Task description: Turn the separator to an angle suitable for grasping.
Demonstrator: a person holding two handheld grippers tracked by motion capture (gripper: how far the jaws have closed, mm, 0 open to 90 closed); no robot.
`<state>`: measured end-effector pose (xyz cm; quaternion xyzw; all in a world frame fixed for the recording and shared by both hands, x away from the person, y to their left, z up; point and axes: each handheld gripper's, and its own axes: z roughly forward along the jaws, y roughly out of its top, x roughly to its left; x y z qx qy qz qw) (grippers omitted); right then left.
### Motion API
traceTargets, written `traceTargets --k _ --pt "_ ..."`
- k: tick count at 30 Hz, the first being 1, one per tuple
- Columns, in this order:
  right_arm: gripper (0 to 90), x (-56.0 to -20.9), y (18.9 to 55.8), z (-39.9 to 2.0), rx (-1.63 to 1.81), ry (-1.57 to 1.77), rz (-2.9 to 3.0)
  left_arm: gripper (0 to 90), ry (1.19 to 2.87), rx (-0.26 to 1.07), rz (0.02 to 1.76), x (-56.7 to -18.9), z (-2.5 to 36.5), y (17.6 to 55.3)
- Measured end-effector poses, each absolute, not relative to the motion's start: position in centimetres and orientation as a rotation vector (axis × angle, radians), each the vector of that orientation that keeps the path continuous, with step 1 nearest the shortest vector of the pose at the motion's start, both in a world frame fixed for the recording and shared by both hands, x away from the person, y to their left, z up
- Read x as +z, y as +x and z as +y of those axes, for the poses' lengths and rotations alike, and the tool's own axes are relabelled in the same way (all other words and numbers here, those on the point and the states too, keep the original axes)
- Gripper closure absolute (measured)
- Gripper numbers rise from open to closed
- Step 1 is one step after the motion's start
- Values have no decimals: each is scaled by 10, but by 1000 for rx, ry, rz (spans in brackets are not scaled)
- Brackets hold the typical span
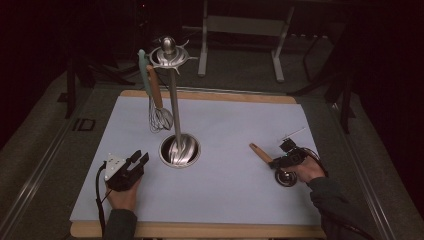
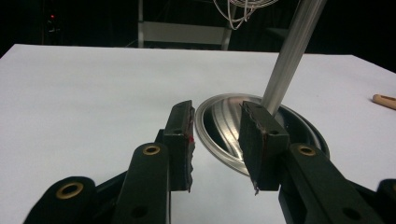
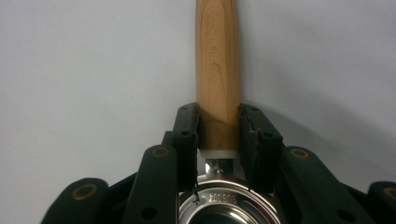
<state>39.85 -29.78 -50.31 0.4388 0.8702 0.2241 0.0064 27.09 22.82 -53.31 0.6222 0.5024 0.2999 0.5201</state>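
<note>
Item: wooden-handled utensil [image 3: 218,70] with a round steel head, lying flat on the worktop [image 1: 225,200].

Position: between the jaws of the right tool [image 1: 286,159]. The handle's base sits in the gap, both pads against its sides, so the tool reads as clenched on the handle. The steel head lies under the tool body, nearest the hand.

Long axis: runs straight out ahead of the right tool, along its jaws, handle tip pointing away. Any lift would carry it handle-forward.

Left tool [image 2: 215,140]: released, nothing between its pads, aimed at the steel base [image 2: 219,128] of the utensil stand [image 1: 173,100] just ahead. It sits well apart from the utensil; the right hand is the nearer.

Stand: holds a whisk [image 1: 159,117] on its upper ring.
</note>
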Motion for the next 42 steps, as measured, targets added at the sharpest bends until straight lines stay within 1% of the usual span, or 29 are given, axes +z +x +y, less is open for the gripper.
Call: traceTargets --k 16,23,28,42 --pt "681 -503 405 -297 678 1408 2756 652 1489 721 1206 -533 229 271" --pt "695 -502 403 -291 620 1347 2753 651 1493 723 1203 -533 228 271" --pt "710 -501 399 -291 675 1353 2713 651 1490 723 1206 -533 229 271" --pt "711 -491 393 -285 825 1332 2696 649 1493 725 1213 -534 230 272"
